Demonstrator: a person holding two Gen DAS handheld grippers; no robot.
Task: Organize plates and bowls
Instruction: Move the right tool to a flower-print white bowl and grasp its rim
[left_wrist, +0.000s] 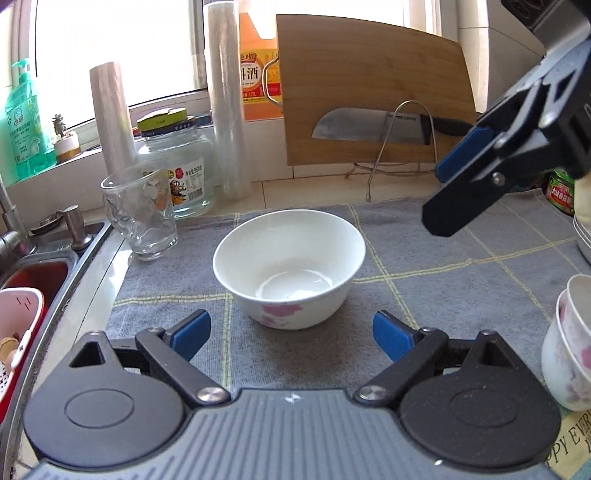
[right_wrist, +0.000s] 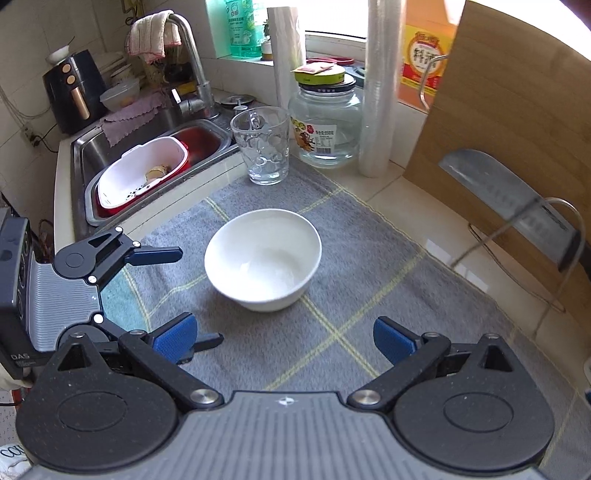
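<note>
**Both claws wide, one white bowl alone on the mat**

Nearest to us, the left claw (left_wrist: 291, 334) stands with its blue pads apart and nothing between them. The right claw (right_wrist: 284, 341) is spread likewise and grips nothing. In the left wrist view the right claw's fingers come in from the upper right, and its body is cut off by the frame.

Just ahead of both claws sits the white bowl (left_wrist: 289, 266), upright and empty on the grey checked mat (left_wrist: 443, 258) that covers the worktop. No pad touches it. A pink flower pattern shows on its near side in the left view only.

At the right edge of that view we see stacked bowls (left_wrist: 570, 343), cut off by the frame, so we cannot count them.

Further back, at the mat's far left corner, stands a glass mug (right_wrist: 262, 146), with a lidded glass jar (right_wrist: 327, 123) behind it. To the left lies the sink (right_wrist: 92, 147), holding a white colander (right_wrist: 142, 173).

Farthest back, a cutting board (left_wrist: 373, 92) leans upright with a knife (left_wrist: 369, 126) racked in front; the knife is blurred in the right view.
</note>
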